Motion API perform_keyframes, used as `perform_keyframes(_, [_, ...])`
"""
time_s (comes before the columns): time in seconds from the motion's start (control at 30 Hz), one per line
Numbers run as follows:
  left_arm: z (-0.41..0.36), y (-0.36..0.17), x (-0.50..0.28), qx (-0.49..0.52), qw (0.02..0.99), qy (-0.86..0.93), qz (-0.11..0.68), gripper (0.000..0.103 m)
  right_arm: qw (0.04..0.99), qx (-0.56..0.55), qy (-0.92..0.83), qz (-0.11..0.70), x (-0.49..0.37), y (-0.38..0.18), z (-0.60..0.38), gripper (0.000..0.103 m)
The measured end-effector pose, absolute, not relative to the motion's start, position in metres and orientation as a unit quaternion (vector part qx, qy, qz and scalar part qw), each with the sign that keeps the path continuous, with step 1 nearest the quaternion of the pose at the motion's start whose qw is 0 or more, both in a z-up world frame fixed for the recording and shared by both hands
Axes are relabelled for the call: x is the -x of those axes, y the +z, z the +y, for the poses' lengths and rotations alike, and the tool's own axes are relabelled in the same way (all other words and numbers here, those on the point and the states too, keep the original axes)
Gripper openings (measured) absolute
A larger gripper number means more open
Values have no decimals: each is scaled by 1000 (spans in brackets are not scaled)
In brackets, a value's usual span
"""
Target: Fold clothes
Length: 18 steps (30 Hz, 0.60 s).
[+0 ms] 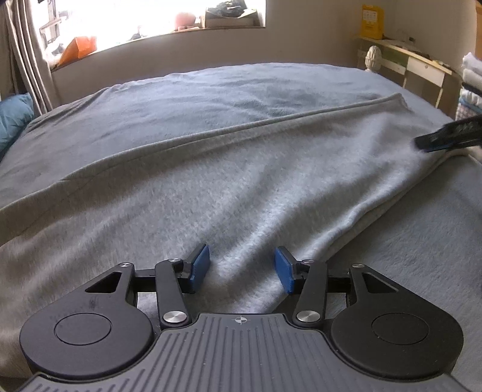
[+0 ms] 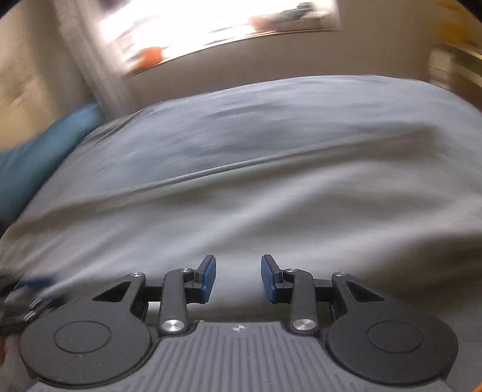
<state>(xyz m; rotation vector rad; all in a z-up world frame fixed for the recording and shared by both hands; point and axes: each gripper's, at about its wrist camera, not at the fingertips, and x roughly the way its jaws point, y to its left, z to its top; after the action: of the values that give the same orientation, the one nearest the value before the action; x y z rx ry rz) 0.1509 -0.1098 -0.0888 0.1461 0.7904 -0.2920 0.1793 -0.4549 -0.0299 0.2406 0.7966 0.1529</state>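
Clothes for folding come down to one grey garment (image 1: 241, 181), and I am seeing it lying spread across the blue-grey bed cover (image 1: 211, 96), running from the near left up toward the far right, with a long folded edge along its far side. My left gripper (image 1: 241, 267) is hovering over the garment's near part, its blue pads (image 1: 200, 265) standing partly apart with only fabric showing below the gap; nothing is pinched between them. From that same wrist view I am catching the right gripper (image 1: 421, 144) at the right edge, its dark tip touching or just over the garment's far end; I cannot tell which. The right wrist view is coming through blurred, yet it is showing that gripper's jaws partly apart too, gripping nothing, with grey cloth (image 2: 241, 217) beneath. A teal pillow (image 1: 13, 117) is sitting at the bed's left edge, under the window (image 1: 156, 18).
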Motion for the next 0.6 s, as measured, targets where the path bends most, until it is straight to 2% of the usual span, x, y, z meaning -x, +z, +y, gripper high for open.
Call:
perform_keyframes(0.17, [-111,-89,-154,-66,908,-138,389,49,907,-220,-57,354,-175,-31,-549,37])
perform_keyframes(0.27, [-110,-90,-153,-61,909,-136,389,50,916,-204,-58,340,-179,-24,-561,37])
perform_keyframes(0.4, [-111,-91,-154,-62,909,-134,389,50,909,-132,-111,381,-193,-50,-573,36])
perform_keyframes(0.43, [-111,-91,-154,-62,909,-135,390,50,905,-113,-125,391,-197,-57,-576,31])
perform_keyframes(0.5, [-110,-91,-155,-62,908,-137,391,50,906,-143,-129,378,-190,-65,-595,23])
perform_keyframes(0.6, [-110,-90,-154,-63,908,-137,392,50,907,-178,-146,352,-181,-52,-601,24])
